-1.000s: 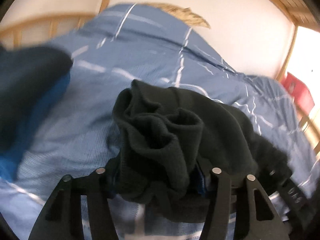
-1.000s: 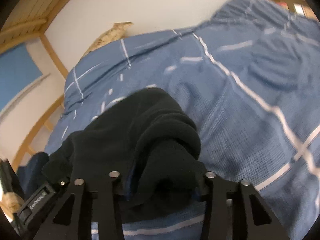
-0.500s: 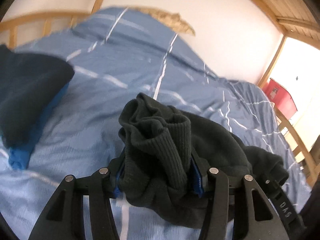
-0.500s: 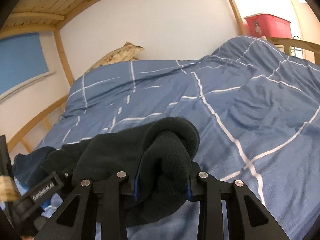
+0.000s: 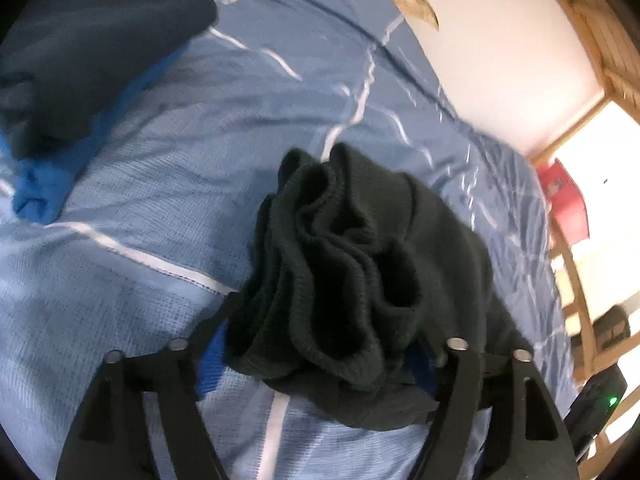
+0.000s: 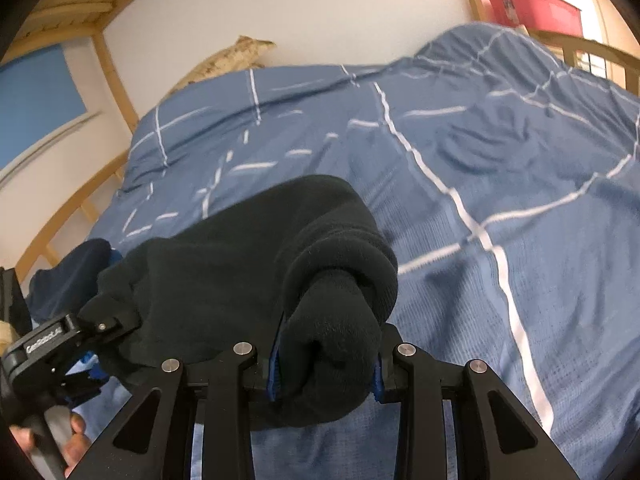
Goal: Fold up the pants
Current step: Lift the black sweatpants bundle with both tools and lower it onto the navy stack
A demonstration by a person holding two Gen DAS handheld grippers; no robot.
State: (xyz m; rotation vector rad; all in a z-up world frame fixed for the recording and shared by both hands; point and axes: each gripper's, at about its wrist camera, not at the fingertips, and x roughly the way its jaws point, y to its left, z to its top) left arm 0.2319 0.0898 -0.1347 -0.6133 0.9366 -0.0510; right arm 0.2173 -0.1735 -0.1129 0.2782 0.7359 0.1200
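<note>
The black knit pants (image 5: 360, 264) are bunched and held over the blue bed cover. My left gripper (image 5: 320, 356) is shut on one ribbed, gathered end of them. My right gripper (image 6: 326, 364) is shut on the other thick rolled end (image 6: 332, 300). The cloth stretches between both grippers. In the right wrist view the left gripper (image 6: 96, 332) shows at the lower left, clamped on the pants' far end, with a hand under it. The fingertips are hidden by the cloth.
The blue checked duvet (image 6: 460, 184) covers the bed. A dark navy and blue garment pile (image 5: 80, 56) lies at the left. A patterned pillow (image 6: 228, 60) leans on the white wall. A wooden bed rail (image 5: 576, 304) and a red box (image 6: 532, 6) are on the right.
Both grippers have moved over the bed with the pants still clamped. The views tilted up half a second ago and now point back down at the duvet.
</note>
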